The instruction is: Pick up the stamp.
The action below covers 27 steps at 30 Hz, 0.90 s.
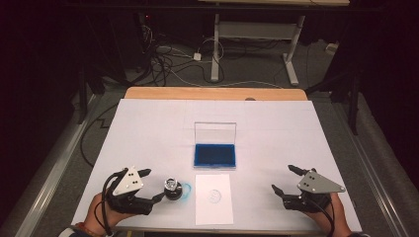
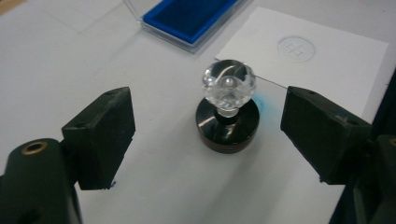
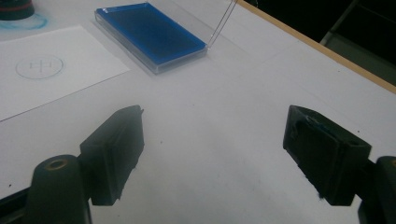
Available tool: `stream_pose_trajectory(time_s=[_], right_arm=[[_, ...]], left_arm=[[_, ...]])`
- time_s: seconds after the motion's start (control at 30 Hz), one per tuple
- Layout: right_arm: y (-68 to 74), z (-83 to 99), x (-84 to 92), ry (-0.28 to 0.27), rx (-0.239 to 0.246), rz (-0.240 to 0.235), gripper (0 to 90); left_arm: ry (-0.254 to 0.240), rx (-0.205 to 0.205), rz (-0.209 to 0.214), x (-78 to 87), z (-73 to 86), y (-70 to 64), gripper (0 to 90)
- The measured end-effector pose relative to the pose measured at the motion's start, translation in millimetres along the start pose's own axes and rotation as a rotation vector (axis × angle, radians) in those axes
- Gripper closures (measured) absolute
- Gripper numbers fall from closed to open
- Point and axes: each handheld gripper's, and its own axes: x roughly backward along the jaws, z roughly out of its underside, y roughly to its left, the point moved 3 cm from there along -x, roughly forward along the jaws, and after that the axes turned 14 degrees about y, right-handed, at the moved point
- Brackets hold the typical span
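The stamp [image 2: 228, 112] stands upright on the white-covered bench [image 1: 148, 128], its black round base flat down and its clear faceted knob on top, with a smear of blue ink on the cover just beside the base. It sits just left of the small sheet of paper [image 1: 214, 197], which already bears a faint round blue print [image 1: 215, 195]. Beyond the sheet lies the blue ink pad [image 1: 215, 154] in its clear case, lid propped open.

My left tool [image 1: 154, 185] has its jaws wide apart, one on each side of the stamp and clear of it; nothing is gripped. In the left gripper view the knob sits midway between the two black pads with bench showing on both sides. My right tool [image 1: 284, 178] rests near the right edge of the bench, well apart from everything, jaws also wide and empty.

With the print on the paper and the stamp standing free, I judge that I am either at the point of letting go after stamping or about to take hold again; the pictures alone do not settle which. If I pick it up, I need to bring the pads level with the narrow neck or the knob, close squarely so the stamp does not tip, and lift straight up to avoid dragging more ink across the cover.
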Motion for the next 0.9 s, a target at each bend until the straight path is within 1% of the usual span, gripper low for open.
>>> stream_pose_trajectory(time_s=[0.07,0.13,0.23,0.33,0.37,0.43,0.47,0.53,0.57,0.6,0.63,0.67,0.73,0.77,0.83,0.87,0.9], right_arm=[[0.2,-0.4,0.5,-0.005,-0.001,0.003,20.3],[0.0,-0.4,0.0,-0.003,-0.001,0.003,20.3],[0.5,-0.1,-0.8,0.006,0.001,-0.005,20.4],[1.3,0.2,-2.5,0.016,0.005,-0.009,20.9],[1.6,0.2,-2.6,0.018,0.005,-0.011,20.9],[1.8,0.1,-3.0,0.018,0.013,-0.010,20.9],[1.9,0.1,-3.0,0.019,0.013,-0.011,20.9],[1.9,0.2,-3.0,0.020,0.012,-0.011,21.2],[2.1,0.4,-2.9,0.021,0.011,-0.013,21.8],[2.1,0.6,-2.9,0.022,0.011,-0.014,21.8],[2.1,0.8,-3.1,0.024,0.012,-0.015,21.8],[2.1,1.0,-3.3,0.025,0.013,-0.018,21.8],[2.3,1.8,-3.8,0.031,0.015,-0.024,21.8],[2.3,1.8,-3.8,0.031,0.015,-0.024,21.8],[2.5,2.0,-4.0,0.033,0.017,-0.026,21.8],[2.7,1.7,-4.3,0.034,0.019,-0.028,22.0],[3.1,1.6,-4.3,0.035,0.021,-0.027,22.0]], left_arm=[[0.042,0.002,0.016,-3.6,-3.7,-0.9,16.9],[0.065,-0.001,0.038,-6.9,-7.8,-1.5,17.1],[0.112,-0.010,0.053,-13.0,-14.1,-1.3,17.7],[0.142,-0.021,0.066,-17.5,-20.9,0.1,18.4],[0.152,-0.031,0.069,-18.6,-23.4,0.7,19.2],[0.172,-0.035,0.069,-22.2,-28.4,2.5,22.2],[0.183,-0.041,0.070,-24.4,-30.8,2.7,22.1],[0.201,-0.039,0.088,-29.0,-34.9,3.6,22.1],[0.213,-0.038,0.082,-31.3,-36.4,4.1,22.1],[0.226,-0.040,0.088,-33.1,-37.6,4.3,22.1],[0.245,-0.049,0.097,-34.4,-38.5,4.4,22.1],[0.278,-0.056,0.105,-34.8,-39.0,4.9,21.8],[0.314,-0.059,0.103,-33.6,-40.3,6.0,22.2],[0.324,-0.056,0.105,-32.0,-41.7,6.7,22.2],[0.325,-0.069,0.117,-29.2,-46.6,6.3,22.3],[0.324,-0.070,0.121,-29.0,-48.3,6.2,23.4],[0.333,-0.081,0.125,-29.6,-50.1,5.5,26.0]])
